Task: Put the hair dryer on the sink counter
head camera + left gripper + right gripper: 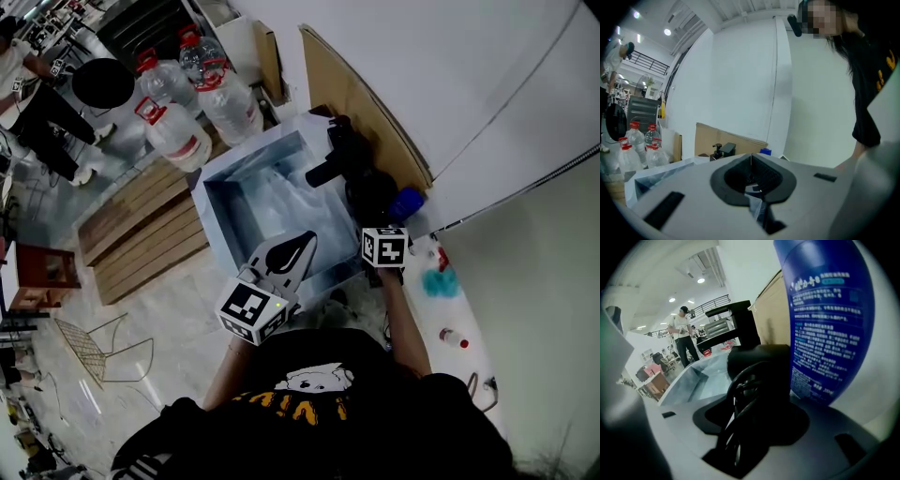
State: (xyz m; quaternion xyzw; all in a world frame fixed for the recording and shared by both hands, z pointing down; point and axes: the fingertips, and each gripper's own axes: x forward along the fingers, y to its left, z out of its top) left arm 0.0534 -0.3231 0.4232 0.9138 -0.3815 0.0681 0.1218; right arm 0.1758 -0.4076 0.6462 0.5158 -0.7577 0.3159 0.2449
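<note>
The black hair dryer [373, 192] with its coiled cord lies at the back corner of the sink counter [469, 314], against a blue bottle [407, 202]. My right gripper [382, 225] reaches into it from the near side. In the right gripper view the hair dryer [759, 376] and its cord fill the gap between the jaws of my right gripper [754, 394], which look shut on it, with the blue bottle [829, 310] just to the right. My left gripper [302, 242] hovers over the sink basin [225, 202], shut and holding nothing; its tips meet in the left gripper view [751, 161].
A black faucet [333, 155] stands behind the basin, and cardboard [356, 94] leans on the wall. A teal item [439, 281] and a small red-capped bottle [453, 337] lie on the counter. Water jugs [197, 103] and wooden boards [141, 225] are on the floor. A person [682, 336] stands far off.
</note>
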